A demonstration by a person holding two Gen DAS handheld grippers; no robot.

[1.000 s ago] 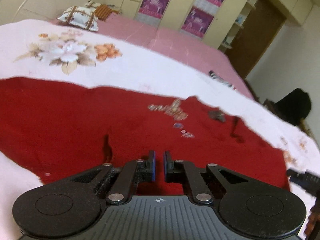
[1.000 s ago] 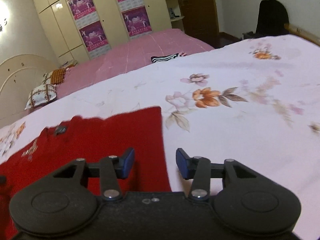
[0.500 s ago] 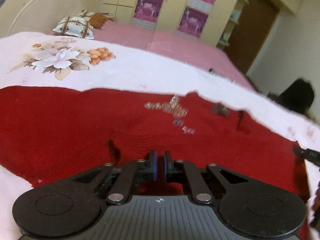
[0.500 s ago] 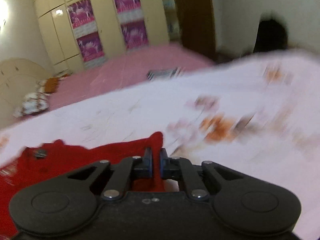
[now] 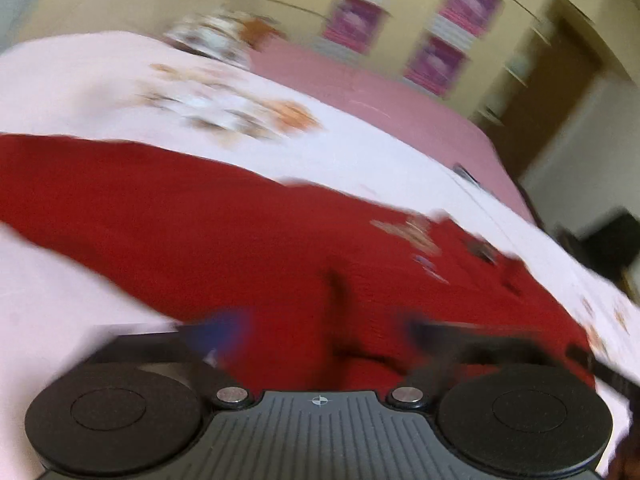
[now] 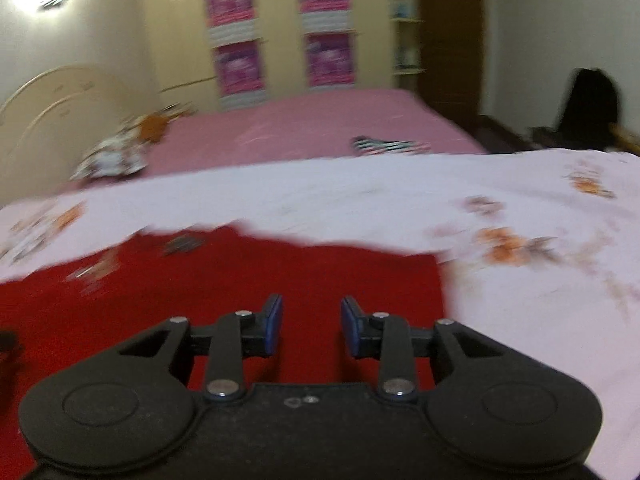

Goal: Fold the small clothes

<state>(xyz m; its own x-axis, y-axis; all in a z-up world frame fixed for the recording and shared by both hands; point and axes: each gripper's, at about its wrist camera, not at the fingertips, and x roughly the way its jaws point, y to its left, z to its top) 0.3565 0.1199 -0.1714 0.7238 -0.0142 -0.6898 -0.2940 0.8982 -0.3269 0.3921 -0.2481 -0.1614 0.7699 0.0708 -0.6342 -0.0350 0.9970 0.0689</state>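
Over the red garment spread on the floral sheet, left gripper has just sprung wide and right gripper part-open, both empty: a fold looks released, so regrasping an edge comes next.

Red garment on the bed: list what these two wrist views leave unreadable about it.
- Decoration on the red garment: left wrist view, smeared by motion blur.
- Garment's near hem: both views, hidden behind the claw bodies.
- Its left end: right wrist view, cut off by the frame edge.
- Left claw fingertips: blurred; its jaws have just been opening, nothing between them.
- Small dark tag: too blurred to read.
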